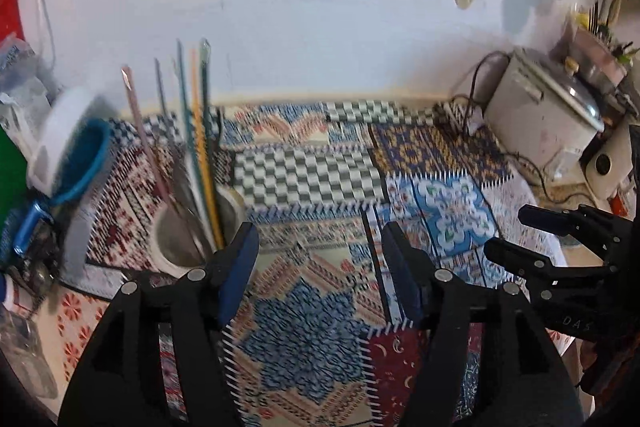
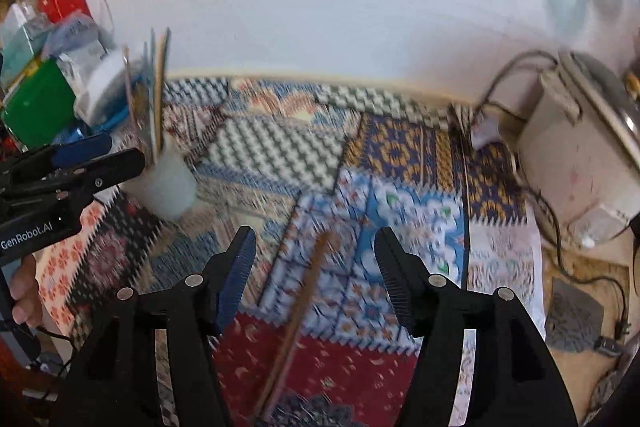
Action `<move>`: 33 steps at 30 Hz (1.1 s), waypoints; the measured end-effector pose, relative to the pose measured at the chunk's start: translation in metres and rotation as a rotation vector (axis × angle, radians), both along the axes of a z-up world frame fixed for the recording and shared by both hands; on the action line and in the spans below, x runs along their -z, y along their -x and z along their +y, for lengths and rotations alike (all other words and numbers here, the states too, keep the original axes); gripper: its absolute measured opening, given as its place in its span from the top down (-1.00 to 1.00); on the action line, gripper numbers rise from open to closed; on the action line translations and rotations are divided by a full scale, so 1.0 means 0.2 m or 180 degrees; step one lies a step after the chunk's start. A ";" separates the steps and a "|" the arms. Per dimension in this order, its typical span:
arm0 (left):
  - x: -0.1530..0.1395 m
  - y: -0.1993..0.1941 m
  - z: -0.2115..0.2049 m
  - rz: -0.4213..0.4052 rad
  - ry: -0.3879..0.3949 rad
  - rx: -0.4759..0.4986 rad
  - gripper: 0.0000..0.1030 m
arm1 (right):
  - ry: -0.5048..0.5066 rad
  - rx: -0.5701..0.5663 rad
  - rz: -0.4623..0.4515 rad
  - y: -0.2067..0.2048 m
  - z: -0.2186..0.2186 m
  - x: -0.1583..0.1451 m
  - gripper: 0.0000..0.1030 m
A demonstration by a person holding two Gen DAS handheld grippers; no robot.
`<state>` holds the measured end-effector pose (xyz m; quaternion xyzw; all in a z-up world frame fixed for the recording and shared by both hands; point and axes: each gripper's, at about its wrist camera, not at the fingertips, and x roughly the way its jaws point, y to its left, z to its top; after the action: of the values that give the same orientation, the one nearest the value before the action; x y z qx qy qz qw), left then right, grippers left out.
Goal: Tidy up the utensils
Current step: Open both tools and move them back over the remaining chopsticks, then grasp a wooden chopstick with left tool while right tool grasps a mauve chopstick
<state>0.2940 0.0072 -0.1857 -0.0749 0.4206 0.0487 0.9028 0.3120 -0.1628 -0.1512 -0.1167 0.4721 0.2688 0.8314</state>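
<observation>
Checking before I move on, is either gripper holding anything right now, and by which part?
Nothing is held. The left gripper and right gripper are both open; a brown chopstick lies on the cloth between the right one's fingers, ungripped.

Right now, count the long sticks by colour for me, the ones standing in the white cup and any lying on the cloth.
Standing in the white cup:
Pink stick: 1
Grey-mauve stick: 1
Teal stick: 1
Orange stick: 1
Dark green stick: 1
Lying on the cloth:
Brown stick: 1
Total: 6, as far as the blur allows.
</observation>
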 end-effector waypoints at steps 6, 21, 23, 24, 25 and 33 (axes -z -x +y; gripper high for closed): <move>0.21 0.00 -0.08 0.0334 0.0044 -0.0019 -0.22 | 0.0206 0.0001 0.0295 0.02 -0.08 0.24 -0.12; 0.51 0.10 -0.11 0.0827 0.0049 -0.0223 -0.22 | 0.0387 -0.0104 0.0784 0.06 -0.08 0.59 0.00; 0.51 0.11 -0.11 0.0834 0.0056 -0.0233 -0.22 | 0.0407 -0.0125 0.0737 0.06 -0.07 0.59 0.01; 0.51 0.11 -0.12 0.0837 0.0057 -0.0237 -0.22 | 0.0459 -0.0136 0.0680 0.07 -0.05 0.59 0.05; 0.51 0.11 -0.11 0.0838 0.0060 -0.0240 -0.22 | 0.0516 -0.0155 0.0628 0.07 -0.04 0.59 0.07; 0.51 0.10 -0.16 0.0809 0.0053 -0.0171 -0.22 | 0.0551 -0.0147 0.0573 0.05 -0.05 0.60 0.85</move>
<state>0.2733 -0.0241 -0.2872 -0.0869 0.5298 0.0785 0.8400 0.3018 -0.1722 -0.2704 -0.1743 0.5634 0.2554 0.7661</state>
